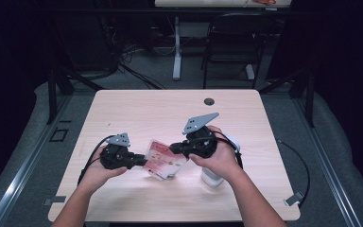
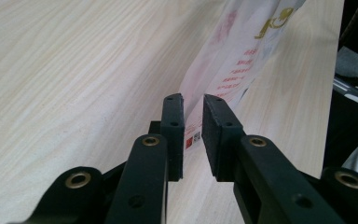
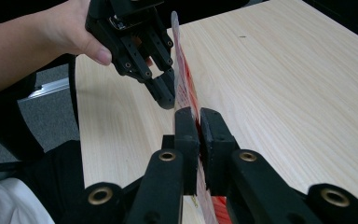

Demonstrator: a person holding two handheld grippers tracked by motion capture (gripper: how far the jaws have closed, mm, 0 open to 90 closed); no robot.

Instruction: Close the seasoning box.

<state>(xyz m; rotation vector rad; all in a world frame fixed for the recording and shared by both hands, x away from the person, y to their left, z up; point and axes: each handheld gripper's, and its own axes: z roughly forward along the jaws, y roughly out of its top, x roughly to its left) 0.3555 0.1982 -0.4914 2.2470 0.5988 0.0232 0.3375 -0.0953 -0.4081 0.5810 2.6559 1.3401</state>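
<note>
I hold the packet (image 1: pixel 163 161) above the surface (image 1: pixel 137 111), left gripper (image 1: pixel 141 161) and right gripper (image 1: pixel 174 148) fingers clamped on opposite edges.

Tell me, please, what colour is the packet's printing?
Red print on the white packet, clearest in the high view.

Lab or recording studio; bare pale-wood table (image 1: pixel 137 109) with a cable hole (image 1: pixel 209 101) beyond the jaws; black curtains (image 1: pixel 345 71) on both sides; tangled cables (image 1: pixel 123 52) and a black chair (image 1: pixel 231 42) on grey floor farther off.
</note>
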